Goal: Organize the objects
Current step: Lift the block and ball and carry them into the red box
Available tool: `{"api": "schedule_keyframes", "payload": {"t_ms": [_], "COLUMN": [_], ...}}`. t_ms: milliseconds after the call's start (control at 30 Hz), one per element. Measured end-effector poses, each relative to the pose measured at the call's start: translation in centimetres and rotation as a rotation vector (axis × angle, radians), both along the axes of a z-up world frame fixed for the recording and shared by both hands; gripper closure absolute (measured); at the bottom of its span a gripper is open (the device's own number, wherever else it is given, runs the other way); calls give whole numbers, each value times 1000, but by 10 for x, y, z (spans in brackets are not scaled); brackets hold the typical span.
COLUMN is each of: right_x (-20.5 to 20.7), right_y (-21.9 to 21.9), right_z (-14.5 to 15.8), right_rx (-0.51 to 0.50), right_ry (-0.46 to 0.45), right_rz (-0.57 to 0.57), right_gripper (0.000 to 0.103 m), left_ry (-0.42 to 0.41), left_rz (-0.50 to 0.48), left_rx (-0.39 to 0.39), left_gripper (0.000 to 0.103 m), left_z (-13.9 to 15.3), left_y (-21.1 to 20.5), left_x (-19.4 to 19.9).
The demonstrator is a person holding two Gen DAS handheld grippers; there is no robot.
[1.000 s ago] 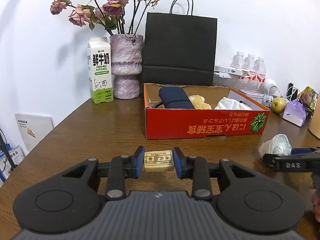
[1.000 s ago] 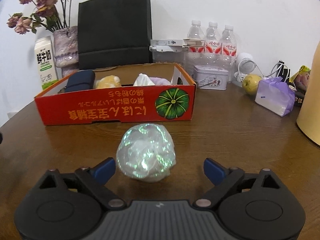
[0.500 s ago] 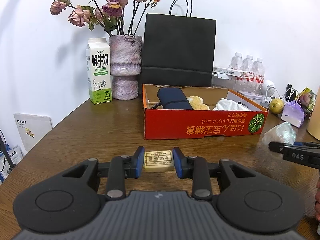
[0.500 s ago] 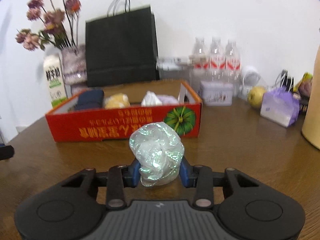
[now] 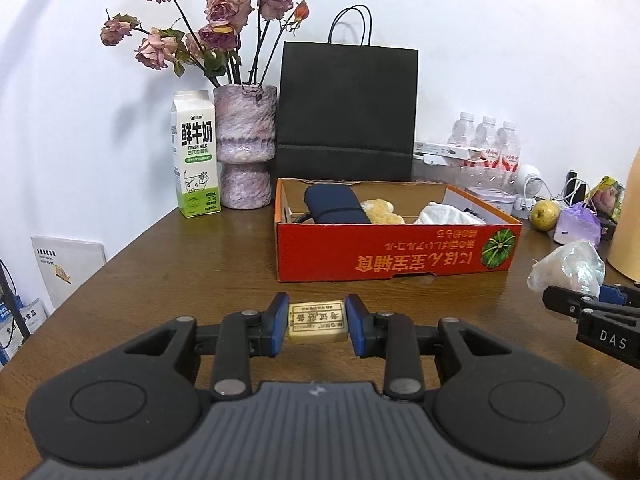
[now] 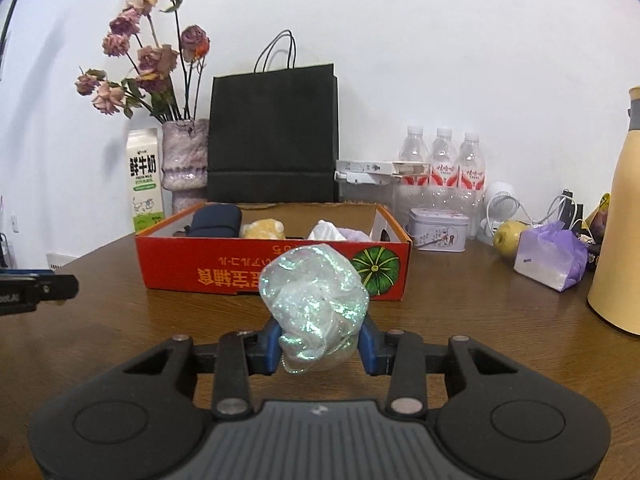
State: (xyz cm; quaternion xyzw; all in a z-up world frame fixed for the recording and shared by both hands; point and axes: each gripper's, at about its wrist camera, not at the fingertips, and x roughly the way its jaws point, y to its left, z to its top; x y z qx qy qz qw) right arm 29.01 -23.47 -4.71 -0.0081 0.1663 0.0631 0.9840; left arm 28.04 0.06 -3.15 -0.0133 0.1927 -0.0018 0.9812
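My left gripper [image 5: 317, 323] is shut on a small beige eraser block [image 5: 317, 321] and holds it just above the wooden table, in front of the red cardboard box [image 5: 396, 254]. My right gripper [image 6: 319, 343] is shut on a crumpled iridescent plastic ball [image 6: 314, 306], lifted off the table in front of the same box [image 6: 224, 272]. The ball also shows at the right of the left wrist view [image 5: 568, 266]. The box holds a dark blue pouch [image 5: 334, 204], a yellow soft item [image 5: 380, 212] and white crumpled material [image 5: 446, 214].
Behind the box stand a milk carton [image 5: 196, 154], a vase of dried roses [image 5: 245, 144] and a black paper bag [image 5: 346, 110]. To the right are water bottles [image 6: 442, 168], a tin [image 6: 438, 228], a pear [image 6: 508, 236], a purple bag [image 6: 550, 256] and a yellow jug [image 6: 618, 216].
My right gripper closed on the iridescent ball and lifted it off the table toward the box. My left gripper kept hold of the eraser block and rose slightly.
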Motion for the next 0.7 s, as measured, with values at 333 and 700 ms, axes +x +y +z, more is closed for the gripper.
{"api": "schedule_keyframes", "payload": {"t_ms": [333,700], "right_x": [-19,-17], "right_y": [4,4], "right_z": [9,27], "right_rx": [18,22], "right_ry": [-44,-69], "right_rz": [58,97], "right_gripper": [67,67], "left_ry": [-1,-31], "left_rz": [-22,-21], "left_rx": [-11,-8], "left_gripper": [71,71], "left_z": [5,25], "left_y": [-23,-45], "left_x": [-15,-10]}}
